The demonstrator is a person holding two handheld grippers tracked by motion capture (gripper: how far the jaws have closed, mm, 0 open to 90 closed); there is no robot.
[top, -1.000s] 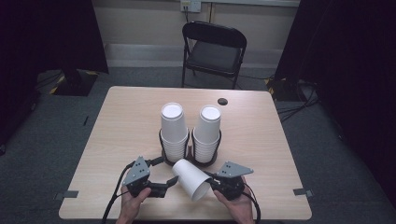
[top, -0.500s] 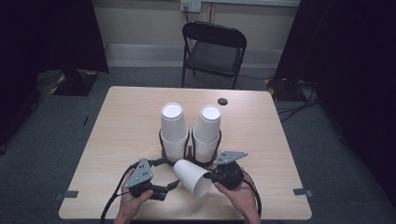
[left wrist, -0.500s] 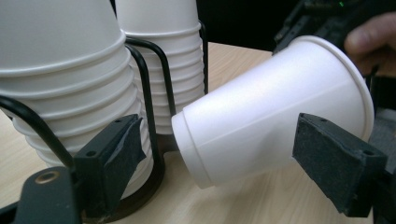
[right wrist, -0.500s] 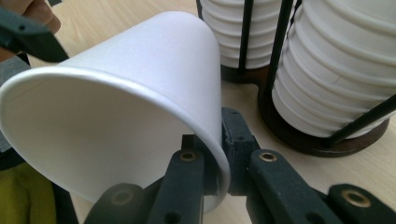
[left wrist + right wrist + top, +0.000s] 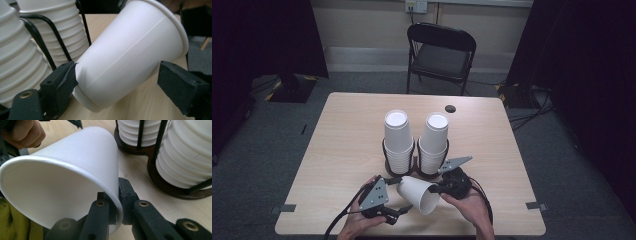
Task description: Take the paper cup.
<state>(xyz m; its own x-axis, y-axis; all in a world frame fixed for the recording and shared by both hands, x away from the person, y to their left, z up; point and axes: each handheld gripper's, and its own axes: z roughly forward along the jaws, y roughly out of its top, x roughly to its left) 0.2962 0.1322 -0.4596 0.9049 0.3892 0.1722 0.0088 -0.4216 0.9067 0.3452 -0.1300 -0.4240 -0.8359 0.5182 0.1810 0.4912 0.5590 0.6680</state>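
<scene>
Two grippers meet at a single paper cup (image 5: pixel 418 194) lying on its side just above the front of the surface (image 5: pixel 337 145), right before the two stacks of cups (image 5: pixel 398 140) standing in a black wire holder (image 5: pixel 416 172). The right gripper (image 5: pixel 438 189) has its jaws pinched tight on the rim wall of the cup, one jaw inside the mouth and one outside, as the right gripper view shows (image 5: pixel 113 203). The left gripper (image 5: pixel 401 209) stands partly open: in the left gripper view one jaw touches the cup wall near its base, while the other is apart from the cup, near the rim end, so it grips nothing. The long axis of the cup runs across that opening, base toward the left hand (image 5: pixel 357 224) and the holder, mouth toward the right hand (image 5: pixel 469 207) and the person. Judging from this, the left jaws span the length of the cup rather than its width; the right hand alone carries it.
</scene>
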